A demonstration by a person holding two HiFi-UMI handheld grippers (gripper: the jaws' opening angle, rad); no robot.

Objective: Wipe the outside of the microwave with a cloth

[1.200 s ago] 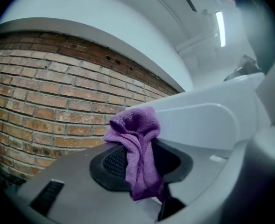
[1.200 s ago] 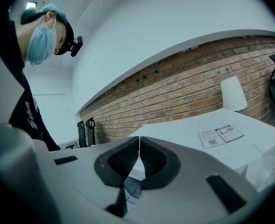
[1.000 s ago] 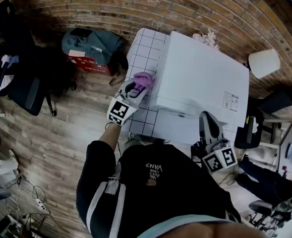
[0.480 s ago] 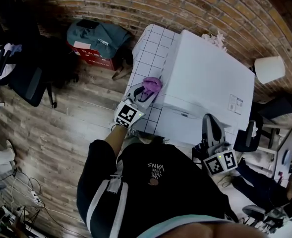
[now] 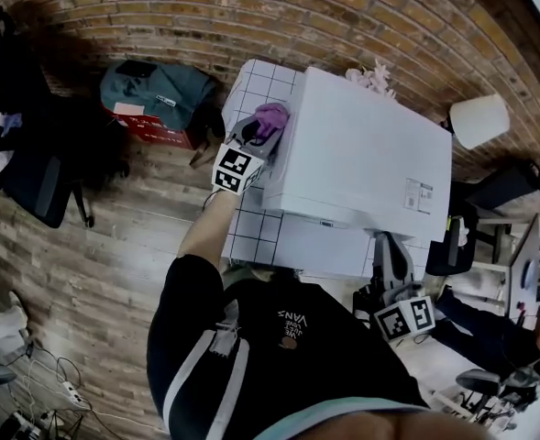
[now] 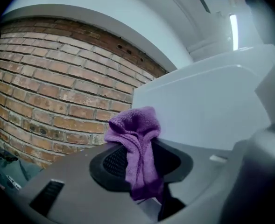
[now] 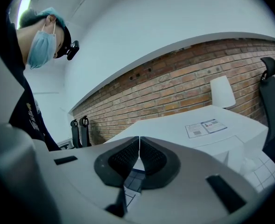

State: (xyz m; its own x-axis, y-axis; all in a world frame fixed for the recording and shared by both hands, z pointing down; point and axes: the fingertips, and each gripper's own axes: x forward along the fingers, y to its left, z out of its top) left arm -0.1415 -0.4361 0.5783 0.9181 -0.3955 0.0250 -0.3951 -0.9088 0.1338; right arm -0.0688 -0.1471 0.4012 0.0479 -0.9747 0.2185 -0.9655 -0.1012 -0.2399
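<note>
- Two grippers show; the right gripper (image 7: 138,146), closest to the person's body, has its jaws together with nothing between them, low beside the front of the microwave (image 5: 361,154).
- Farther out, the left gripper (image 5: 256,134) has its jaws clamped on a purple cloth (image 6: 138,139).
- The bunched cloth sits against the microwave's left side, near the top edge.
- The microwave stands on a white tiled table (image 5: 251,232), with the brick wall (image 5: 251,16) behind it.

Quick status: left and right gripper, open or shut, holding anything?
Left gripper: shut on the purple cloth.
Right gripper: shut, nothing between its jaws.
</note>
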